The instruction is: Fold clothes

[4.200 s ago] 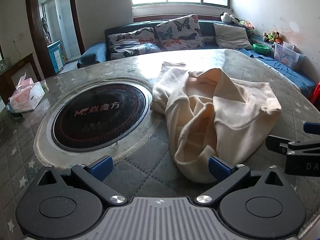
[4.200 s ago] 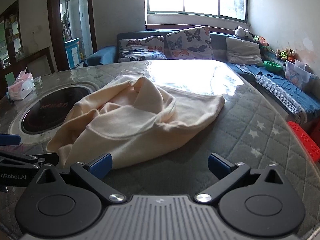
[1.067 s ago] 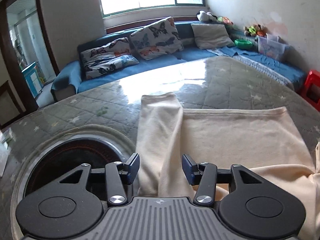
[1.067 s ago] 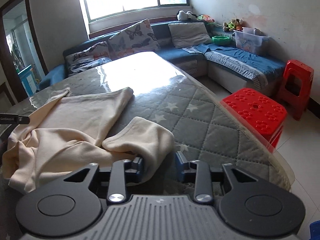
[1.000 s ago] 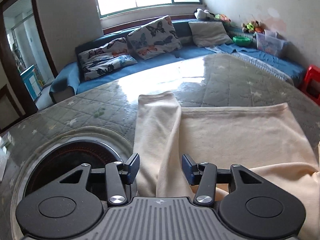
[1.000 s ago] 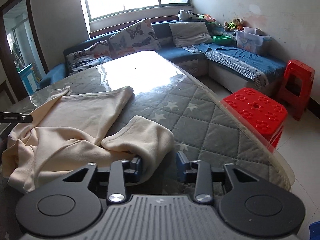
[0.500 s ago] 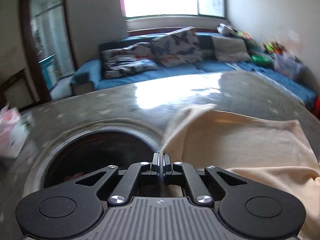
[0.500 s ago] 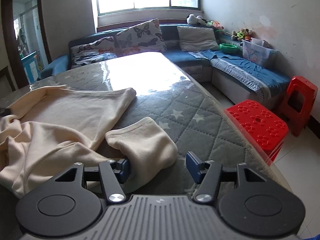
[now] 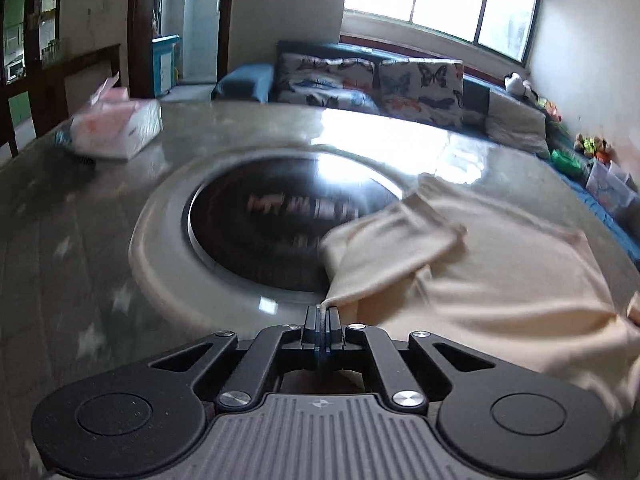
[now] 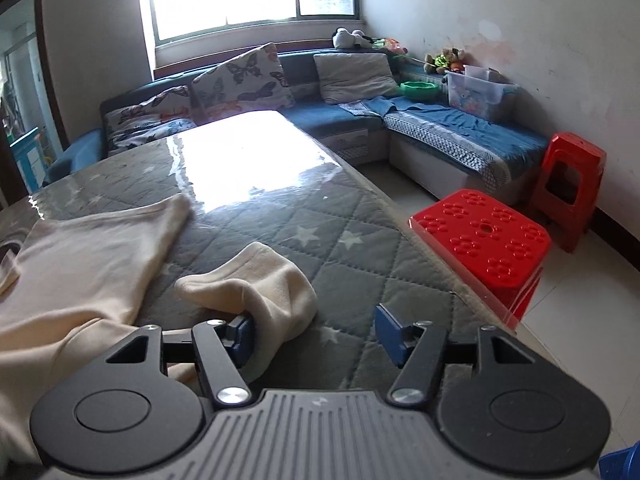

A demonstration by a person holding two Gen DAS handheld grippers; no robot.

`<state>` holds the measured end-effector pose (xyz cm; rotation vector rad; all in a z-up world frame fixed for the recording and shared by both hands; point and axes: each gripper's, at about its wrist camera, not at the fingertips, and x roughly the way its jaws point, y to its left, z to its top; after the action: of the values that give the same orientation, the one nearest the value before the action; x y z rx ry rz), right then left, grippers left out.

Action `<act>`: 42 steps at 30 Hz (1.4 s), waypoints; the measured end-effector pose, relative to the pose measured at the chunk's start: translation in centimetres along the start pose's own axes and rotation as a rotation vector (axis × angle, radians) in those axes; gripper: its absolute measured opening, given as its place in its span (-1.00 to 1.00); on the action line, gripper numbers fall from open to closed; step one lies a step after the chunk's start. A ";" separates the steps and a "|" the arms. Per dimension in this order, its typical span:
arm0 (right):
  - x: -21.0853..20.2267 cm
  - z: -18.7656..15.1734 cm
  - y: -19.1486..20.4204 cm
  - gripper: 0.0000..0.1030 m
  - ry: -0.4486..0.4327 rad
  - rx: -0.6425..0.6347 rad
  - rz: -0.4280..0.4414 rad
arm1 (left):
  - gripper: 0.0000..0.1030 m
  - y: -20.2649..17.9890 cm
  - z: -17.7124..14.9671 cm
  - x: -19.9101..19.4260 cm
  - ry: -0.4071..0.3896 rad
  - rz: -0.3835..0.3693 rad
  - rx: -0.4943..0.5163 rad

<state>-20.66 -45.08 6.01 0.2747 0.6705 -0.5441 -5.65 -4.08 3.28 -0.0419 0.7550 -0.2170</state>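
Left tool (image 9: 321,322) is pinching a sleeve (image 9: 384,248) of the sweater (image 10: 80,264); right tool (image 10: 316,334) is hanging spread beside the other cuff (image 10: 260,280); pulling gently should flatten it.

- Daylight comes from the window (image 9: 440,8) at the back of the room; in both views its panes are overexposed to almost pure white.
- The glossy tabletop (image 10: 248,148) reflects this window as a strong white glare patch, and the detail there is lost.
- The left wrist view has motion blur: the tissue box (image 9: 116,124), the cream garment (image 9: 480,272) and the letters on the round black cooktop (image 9: 288,224) are smeared.
- The right wrist view is sharper, with soft shadows.
- Fisheye distortion bends the walls, and the corners are dark.
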 end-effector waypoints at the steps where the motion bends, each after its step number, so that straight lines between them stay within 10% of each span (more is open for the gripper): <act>1: 0.1 0.1 -0.2 0.25 0.002 0.003 -0.001 | -0.95 0.0 -0.6 -0.2 0.011 -0.002 0.004; 10: -0.3 0.4 0.1 0.36 0.009 -0.018 0.053 | -0.86 -0.7 -1.6 -1.4 0.032 -0.030 0.037; 18: 0.5 0.5 2.4 0.45 0.014 -0.132 0.046 | -0.32 -1.7 -0.9 -2.4 0.000 -0.041 0.063; 34: -0.8 1.0 -5.2 0.58 -0.058 -0.012 -0.220 | -0.15 -3.9 -0.9 -1.7 0.010 -0.082 0.116; 42: -1.4 0.4 -2.8 0.63 -0.048 -0.045 -0.050 | -0.02 -6.9 -1.0 -2.0 -0.001 -0.162 0.192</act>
<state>-22.98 -47.02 7.02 0.2030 0.6436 -0.5810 -8.97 -10.39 4.70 0.0791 0.7275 -0.4425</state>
